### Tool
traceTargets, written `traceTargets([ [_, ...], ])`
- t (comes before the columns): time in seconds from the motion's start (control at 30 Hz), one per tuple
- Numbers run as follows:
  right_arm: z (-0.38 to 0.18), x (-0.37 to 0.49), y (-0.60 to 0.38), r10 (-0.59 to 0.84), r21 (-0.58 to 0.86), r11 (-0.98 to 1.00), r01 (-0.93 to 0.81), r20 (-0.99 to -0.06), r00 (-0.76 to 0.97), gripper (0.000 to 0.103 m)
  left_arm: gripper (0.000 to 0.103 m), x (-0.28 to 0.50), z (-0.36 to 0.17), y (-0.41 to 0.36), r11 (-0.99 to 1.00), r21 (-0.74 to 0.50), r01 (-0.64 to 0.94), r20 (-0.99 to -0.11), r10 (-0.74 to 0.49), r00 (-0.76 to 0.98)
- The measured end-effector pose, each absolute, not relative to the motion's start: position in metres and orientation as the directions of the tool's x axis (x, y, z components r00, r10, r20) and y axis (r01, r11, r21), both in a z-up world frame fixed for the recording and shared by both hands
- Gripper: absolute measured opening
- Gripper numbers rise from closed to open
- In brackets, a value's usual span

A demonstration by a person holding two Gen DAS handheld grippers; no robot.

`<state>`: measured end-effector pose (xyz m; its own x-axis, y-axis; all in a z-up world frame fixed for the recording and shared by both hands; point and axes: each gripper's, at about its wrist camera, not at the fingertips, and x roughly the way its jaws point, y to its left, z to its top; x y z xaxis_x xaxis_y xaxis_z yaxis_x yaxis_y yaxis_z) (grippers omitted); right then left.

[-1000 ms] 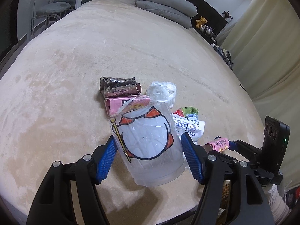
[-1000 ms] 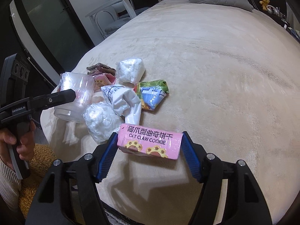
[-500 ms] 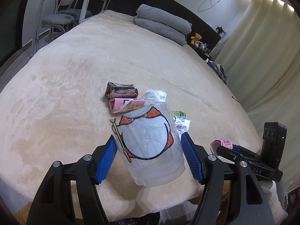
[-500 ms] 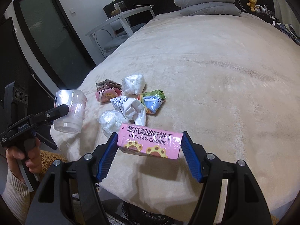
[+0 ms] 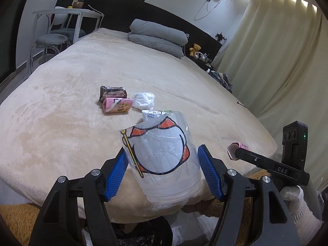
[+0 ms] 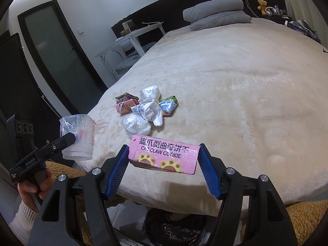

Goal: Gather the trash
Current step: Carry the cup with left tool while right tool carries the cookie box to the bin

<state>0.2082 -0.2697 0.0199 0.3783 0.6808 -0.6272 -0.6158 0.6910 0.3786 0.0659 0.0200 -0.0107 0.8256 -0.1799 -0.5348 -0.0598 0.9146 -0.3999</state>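
A clear cup (image 5: 164, 160) printed with white, orange and black is being shown, and a pink cookie packet (image 6: 164, 156) is being displayed with yellow-brown paw prints.

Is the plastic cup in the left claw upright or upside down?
Upside down: the plastic cup in the left claw widens downward, its narrower closed end on top.

A home bedroom: a wide bed under a cream plush blanket (image 5: 102, 78), a folded grey duvet (image 5: 157, 35) at its black headboard (image 5: 164, 12), pale yellow pleated curtains (image 5: 276, 51), and a small brown teddy bear (image 5: 194, 49) beside the bed.
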Motion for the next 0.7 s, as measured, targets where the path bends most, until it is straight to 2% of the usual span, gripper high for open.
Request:
traceTargets([
  [0.37, 0.026, 0.158, -0.290, 0.729, 0.392, 0.650, -0.651, -0.564, 0.388, 0.068, 0.067, 0.022, -0.019, -0.009, 0.920, -0.391, -0.033, -0.511, -0.187, 0.839],
  [0.7, 0.008, 0.128, -0.288, 0.726, 0.404, 0.633, -0.660, -0.607, 0.324, 0.068, 0.067, 0.003, -0.036, -0.041, 0.935, -0.354, 0.005, -0.569, -0.220, 0.793],
])
